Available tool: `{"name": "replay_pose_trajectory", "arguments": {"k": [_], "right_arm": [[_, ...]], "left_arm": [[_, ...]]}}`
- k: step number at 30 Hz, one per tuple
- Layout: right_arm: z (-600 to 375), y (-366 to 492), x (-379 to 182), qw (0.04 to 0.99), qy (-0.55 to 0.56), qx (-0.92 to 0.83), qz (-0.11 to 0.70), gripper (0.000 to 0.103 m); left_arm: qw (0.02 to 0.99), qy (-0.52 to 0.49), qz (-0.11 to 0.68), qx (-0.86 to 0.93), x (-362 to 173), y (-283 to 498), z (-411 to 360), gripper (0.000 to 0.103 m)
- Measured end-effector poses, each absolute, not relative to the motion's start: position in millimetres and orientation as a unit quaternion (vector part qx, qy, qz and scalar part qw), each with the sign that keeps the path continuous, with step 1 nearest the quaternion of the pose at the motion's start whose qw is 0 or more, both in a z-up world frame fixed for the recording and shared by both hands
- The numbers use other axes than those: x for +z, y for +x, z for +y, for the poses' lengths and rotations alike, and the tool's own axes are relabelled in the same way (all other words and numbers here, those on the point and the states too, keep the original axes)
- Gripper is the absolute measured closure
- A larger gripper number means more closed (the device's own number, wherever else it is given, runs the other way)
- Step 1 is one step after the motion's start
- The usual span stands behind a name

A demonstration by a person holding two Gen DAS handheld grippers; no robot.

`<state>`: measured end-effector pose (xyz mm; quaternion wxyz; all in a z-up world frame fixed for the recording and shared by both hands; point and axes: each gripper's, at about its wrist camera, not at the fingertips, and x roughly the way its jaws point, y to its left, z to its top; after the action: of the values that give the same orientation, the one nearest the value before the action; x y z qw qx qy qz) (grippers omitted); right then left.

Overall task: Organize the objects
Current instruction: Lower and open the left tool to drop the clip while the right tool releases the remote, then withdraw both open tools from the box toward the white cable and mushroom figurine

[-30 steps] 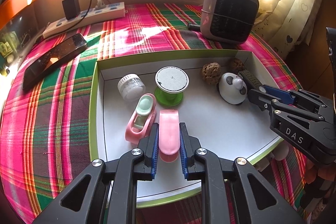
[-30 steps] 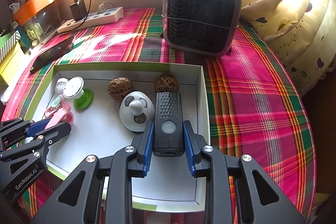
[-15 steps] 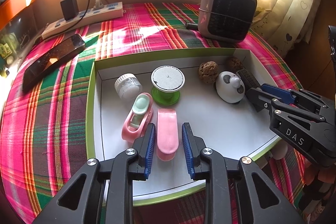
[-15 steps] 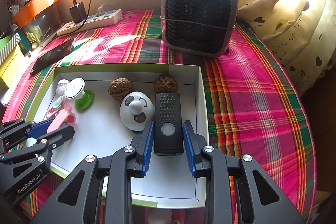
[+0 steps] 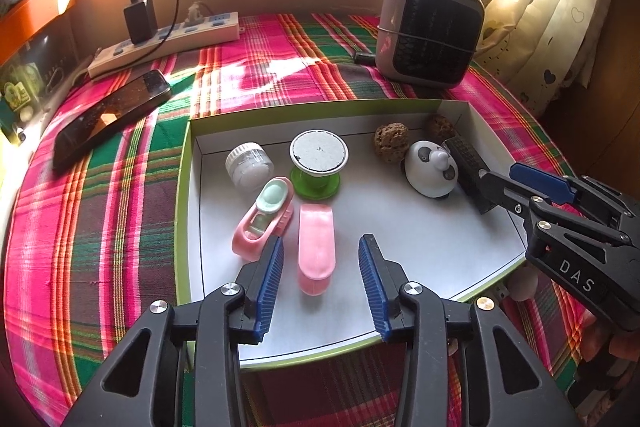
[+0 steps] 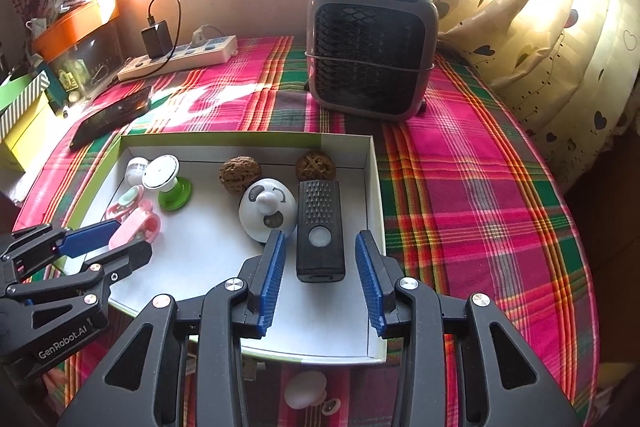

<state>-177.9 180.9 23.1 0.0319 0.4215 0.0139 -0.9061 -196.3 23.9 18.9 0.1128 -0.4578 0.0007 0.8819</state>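
the left gripper (image 5: 320, 277) is hovering over the near part of the white tray (image 5: 420, 239), its jaws standing spread, with the pink clip (image 5: 315, 247) lying flat between them and touching neither pad. the right gripper (image 6: 320, 275) is likewise standing spread, flanking the black remote (image 6: 320, 233), which is lying free on the tray floor just beside the right wall. the panda figure (image 6: 267, 213) is sitting just left of the remote, with two walnuts (image 6: 240, 174) lying behind along the far wall.
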Motion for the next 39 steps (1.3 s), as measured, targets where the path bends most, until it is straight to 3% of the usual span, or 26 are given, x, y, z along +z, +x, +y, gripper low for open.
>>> {"name": "replay_pose_trajectory", "arguments": {"k": [39], "right_arm": [[187,-110,43,0.027,0.370,-0.929,0.002,0.064]], "left_arm": [[0.101,-0.396,-0.006,0.913,47,-131,12,0.065]]}}
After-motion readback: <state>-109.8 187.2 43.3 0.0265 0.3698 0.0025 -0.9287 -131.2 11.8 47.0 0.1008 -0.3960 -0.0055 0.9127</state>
